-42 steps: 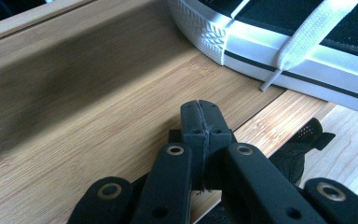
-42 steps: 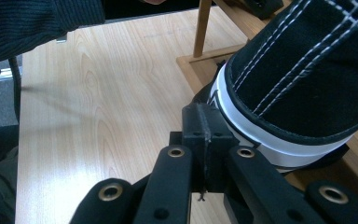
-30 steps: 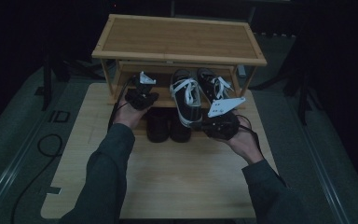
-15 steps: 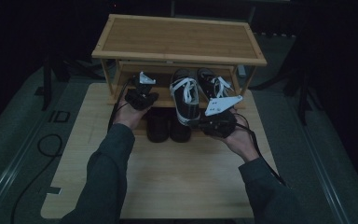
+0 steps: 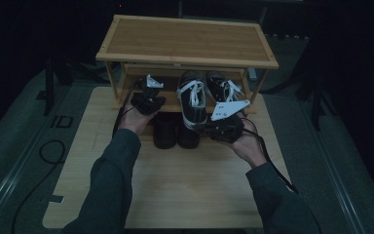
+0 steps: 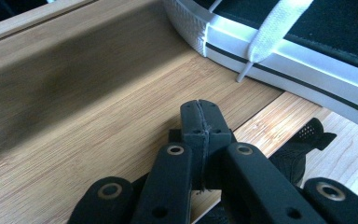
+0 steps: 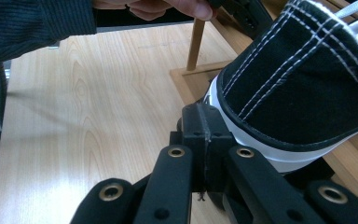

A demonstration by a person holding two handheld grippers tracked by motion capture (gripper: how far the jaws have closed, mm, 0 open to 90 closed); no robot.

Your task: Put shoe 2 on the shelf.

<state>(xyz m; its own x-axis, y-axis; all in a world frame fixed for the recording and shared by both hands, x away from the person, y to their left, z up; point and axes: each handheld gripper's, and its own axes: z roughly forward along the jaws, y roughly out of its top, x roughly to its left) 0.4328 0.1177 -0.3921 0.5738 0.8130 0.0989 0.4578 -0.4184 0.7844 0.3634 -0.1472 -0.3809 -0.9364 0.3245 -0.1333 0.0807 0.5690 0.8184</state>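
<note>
Two claws, both closed on nothing, jaws pressed flat together in each gripper view. Left claw [image 5: 147,100] [image 6: 200,122] at the left end of the rack's [image 5: 185,58] lower shelf [image 6: 98,121], tips over bare wood, just short of a sneaker's white sole. Right claw [image 5: 219,129] [image 7: 200,126] at the shelf's front edge, right beside the heel of the nearer sneaker [image 5: 192,100] [image 7: 303,88], tips against or almost against its white rubber rim; contact cannot be told for sure. Sneaker black canvas with white laces, lying on the lower shelf with heel jutting past the front edge toward the person. Second sneaker [image 5: 224,87] alongside on the right, farther back. Pair of dark shoes [image 5: 175,131] on the bench [image 5: 175,195] below the shelf, between the two hands. Left hand [image 5: 134,119] visible at top of the right gripper view
</note>
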